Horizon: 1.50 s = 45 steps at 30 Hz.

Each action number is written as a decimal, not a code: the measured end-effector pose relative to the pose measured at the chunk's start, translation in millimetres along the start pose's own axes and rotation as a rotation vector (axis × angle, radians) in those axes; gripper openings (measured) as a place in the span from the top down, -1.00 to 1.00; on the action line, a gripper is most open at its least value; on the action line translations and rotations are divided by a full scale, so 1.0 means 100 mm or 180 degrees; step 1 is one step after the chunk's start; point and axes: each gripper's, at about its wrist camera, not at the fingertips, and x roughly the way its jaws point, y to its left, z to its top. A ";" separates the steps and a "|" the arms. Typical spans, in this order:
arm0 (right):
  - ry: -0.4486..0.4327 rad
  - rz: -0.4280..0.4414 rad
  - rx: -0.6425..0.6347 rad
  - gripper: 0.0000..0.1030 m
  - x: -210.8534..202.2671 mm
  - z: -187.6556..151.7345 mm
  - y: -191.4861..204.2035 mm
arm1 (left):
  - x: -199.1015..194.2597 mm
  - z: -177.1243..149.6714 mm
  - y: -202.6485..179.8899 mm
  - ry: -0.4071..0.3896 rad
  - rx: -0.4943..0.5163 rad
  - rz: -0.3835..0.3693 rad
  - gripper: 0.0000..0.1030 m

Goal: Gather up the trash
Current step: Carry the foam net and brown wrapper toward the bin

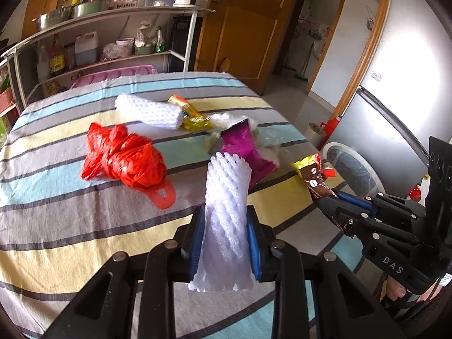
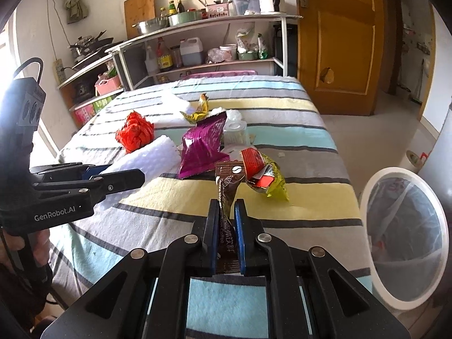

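Home kitchen — cookware shelf [image 2: 197, 22], fridge [image 1: 395, 107].

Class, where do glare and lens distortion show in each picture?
Left wrist view: glare washes out the fridge, and the shelf curves. Right wrist view: the window side is overexposed, the door bows, and black corners ring both pictures.

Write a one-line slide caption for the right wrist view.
Right hand-held gripper shut on a coffee sachet above the striped table, white bin waiting alongside.
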 end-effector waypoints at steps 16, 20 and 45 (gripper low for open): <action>-0.0247 0.0035 0.0188 0.82 -0.36 -0.02 -0.18 | -0.15 0.15 -0.34 -0.0161 0.0187 -0.0122 0.43; -0.0346 -0.0059 0.0236 0.82 -0.51 -0.02 -0.28 | -0.13 0.21 -0.50 -0.0186 0.0258 -0.0182 0.43; -0.0542 -0.0957 0.0941 0.82 -1.23 -0.31 -1.59 | 0.41 0.51 -2.06 -0.0034 0.0973 -0.0832 0.43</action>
